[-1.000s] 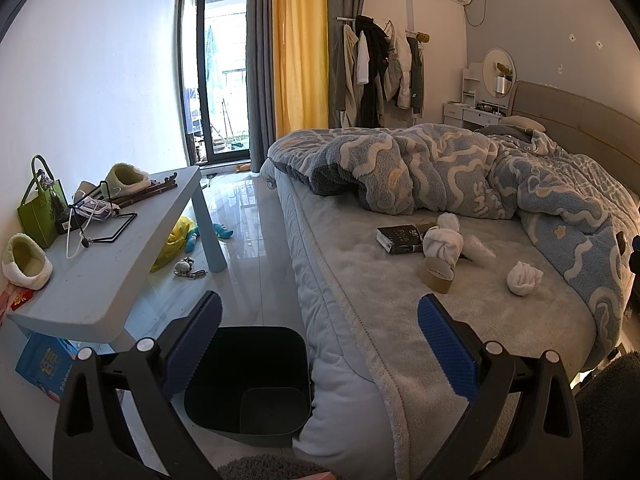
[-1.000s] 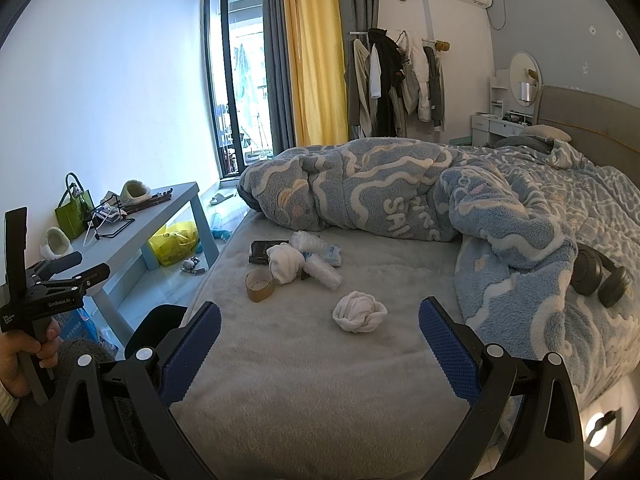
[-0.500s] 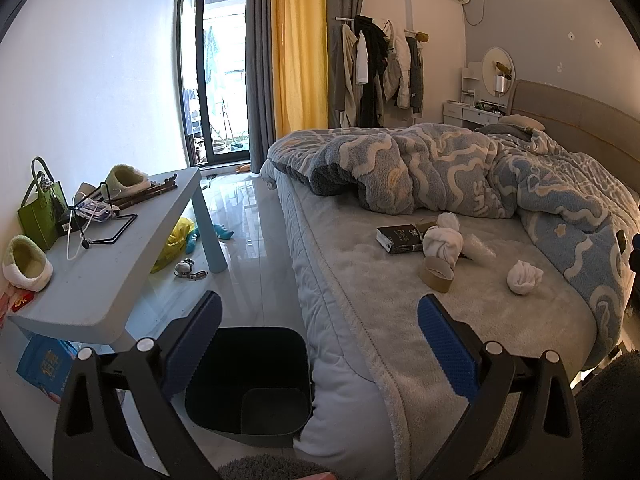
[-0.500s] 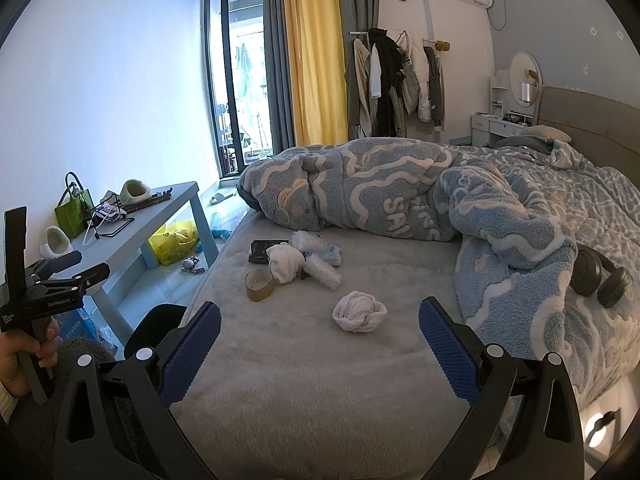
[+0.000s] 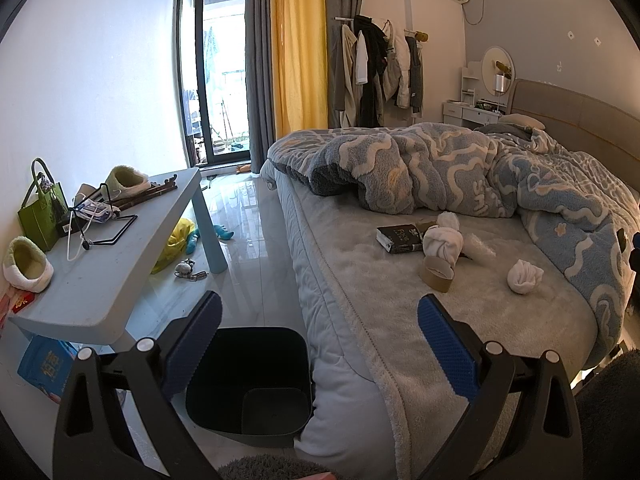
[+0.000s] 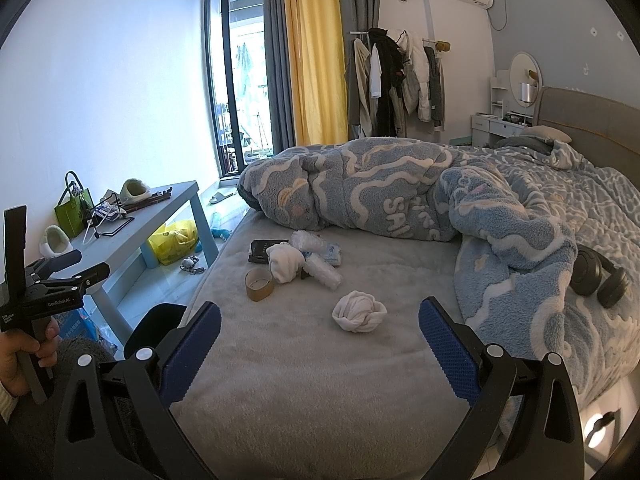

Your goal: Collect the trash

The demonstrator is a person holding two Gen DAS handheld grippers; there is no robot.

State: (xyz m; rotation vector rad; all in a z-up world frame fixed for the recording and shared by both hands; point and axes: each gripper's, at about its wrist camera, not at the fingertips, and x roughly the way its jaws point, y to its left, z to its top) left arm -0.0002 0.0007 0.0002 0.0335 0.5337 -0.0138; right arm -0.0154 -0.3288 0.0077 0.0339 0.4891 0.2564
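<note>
Nothing had really changed over the last second: both views matched the earlier ones almost exactly, so the person seemed to be pausing at the foot of the bed before the first pick. The left gripper hung with its jaws wide and nothing between them, poised above the black bin that stood on the floor, touching the corner of the mattress. The right gripper was likewise spread wide and empty, aimed over the grey blanket at the clutter. The nearest piece was a white wad lying alone, just ahead of the blue pads. Farther up lay a roll of brown tape, a second white bundle, some clear plastic wrapping and a dark book, all close together below the rumpled blue duvet. Black headphones rested on the duvet off to the right. Whether the white bundles were paper or rolled cloth I could not tell. To my eye the job had not begun, since the bin looked empty, and the lone wad seemed the likeliest first target.
</note>
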